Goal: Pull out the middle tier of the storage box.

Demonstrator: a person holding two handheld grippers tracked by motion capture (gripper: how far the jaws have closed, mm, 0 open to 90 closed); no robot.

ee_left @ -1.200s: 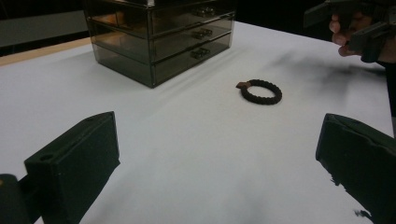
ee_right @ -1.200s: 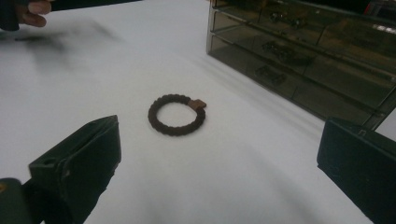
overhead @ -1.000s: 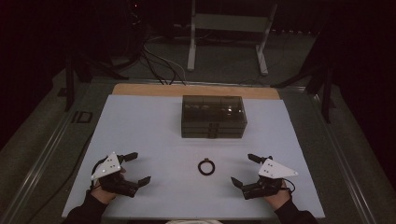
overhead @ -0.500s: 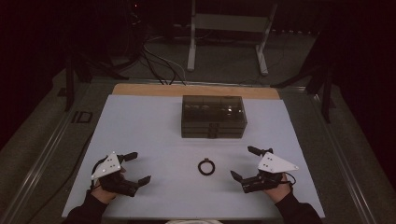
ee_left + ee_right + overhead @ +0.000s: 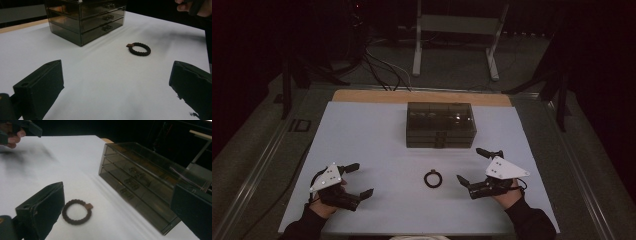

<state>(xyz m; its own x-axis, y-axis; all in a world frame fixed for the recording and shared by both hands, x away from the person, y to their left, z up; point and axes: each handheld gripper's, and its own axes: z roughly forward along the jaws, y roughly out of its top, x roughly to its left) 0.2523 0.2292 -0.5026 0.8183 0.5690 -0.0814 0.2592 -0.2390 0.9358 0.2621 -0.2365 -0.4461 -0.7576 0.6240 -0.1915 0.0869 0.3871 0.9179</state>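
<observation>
High view: a dark braided ring [image 5: 432, 179] lies on the white bench [image 5: 362, 130] at lower centre, between left tongs [image 5: 360, 179] at lower left and right tongs [image 5: 476, 166] at lower right, both spread wide, holding nothing. A smoked drawer box [image 5: 440, 124] sits above, mid-frame.

Left gripper view: ring [image 5: 139, 48] at centre right, box [image 5: 85, 20] at top; drawers appear shut, tho light is dim.

Right gripper view: ring [image 5: 76, 211] at lower centre, near the left jaw, not touching; box [image 5: 142, 182] at right.
</observation>
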